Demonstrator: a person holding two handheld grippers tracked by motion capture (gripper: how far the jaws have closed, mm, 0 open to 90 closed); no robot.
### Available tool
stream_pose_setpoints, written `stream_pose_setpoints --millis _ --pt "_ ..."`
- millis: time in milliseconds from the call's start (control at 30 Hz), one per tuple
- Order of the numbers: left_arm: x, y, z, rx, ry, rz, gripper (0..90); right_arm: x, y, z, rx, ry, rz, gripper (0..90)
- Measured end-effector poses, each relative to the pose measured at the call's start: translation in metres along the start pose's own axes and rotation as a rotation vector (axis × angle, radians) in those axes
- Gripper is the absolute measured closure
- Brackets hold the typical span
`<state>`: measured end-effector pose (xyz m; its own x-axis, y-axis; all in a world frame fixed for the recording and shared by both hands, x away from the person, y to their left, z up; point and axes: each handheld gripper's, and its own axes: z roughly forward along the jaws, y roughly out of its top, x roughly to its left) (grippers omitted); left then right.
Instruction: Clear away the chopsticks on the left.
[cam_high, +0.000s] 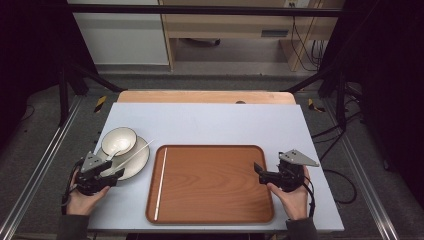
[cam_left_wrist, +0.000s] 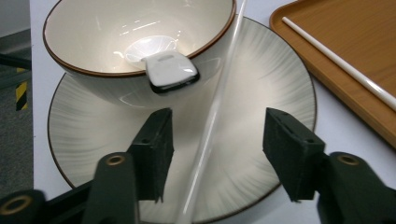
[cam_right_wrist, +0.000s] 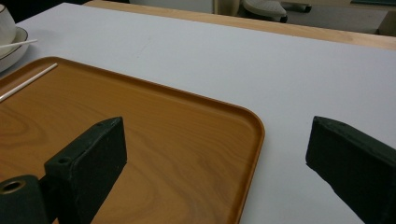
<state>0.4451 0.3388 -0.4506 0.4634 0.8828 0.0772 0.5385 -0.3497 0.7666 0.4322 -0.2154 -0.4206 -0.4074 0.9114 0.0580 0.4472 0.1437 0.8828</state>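
One chopstick (cam_left_wrist: 212, 121) lies across the plate (cam_left_wrist: 280, 93), right between the left gripper (cam_left_wrist: 215, 154)'s wide-open jaws. Bowl (cam_left_wrist: 93, 37) with a spoon (cam_left_wrist: 168, 70) sits on that plate too. Second chopstick (cam_high: 161, 182) is on the tray (cam_high: 215, 185). Right gripper (cam_right_wrist: 215, 158) gapes over the tray's edge, holding nothing.

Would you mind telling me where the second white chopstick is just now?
The second white chopstick lies across the plate beside the bowl, left of the tray, between the open left gripper's jaws.
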Motion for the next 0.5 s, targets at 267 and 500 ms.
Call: stream_pose_setpoints --millis 267,500 --pt "0.005 -0.001 0.007 0.035 -0.011 0.008 59.5 0.000 0.000 0.001 0.004 0.001 0.001 5.4" --pt "0.006 0.000 0.010 0.056 -0.034 0.008 72.0 0.001 -0.001 0.002 0.006 0.001 -0.002 5.5"
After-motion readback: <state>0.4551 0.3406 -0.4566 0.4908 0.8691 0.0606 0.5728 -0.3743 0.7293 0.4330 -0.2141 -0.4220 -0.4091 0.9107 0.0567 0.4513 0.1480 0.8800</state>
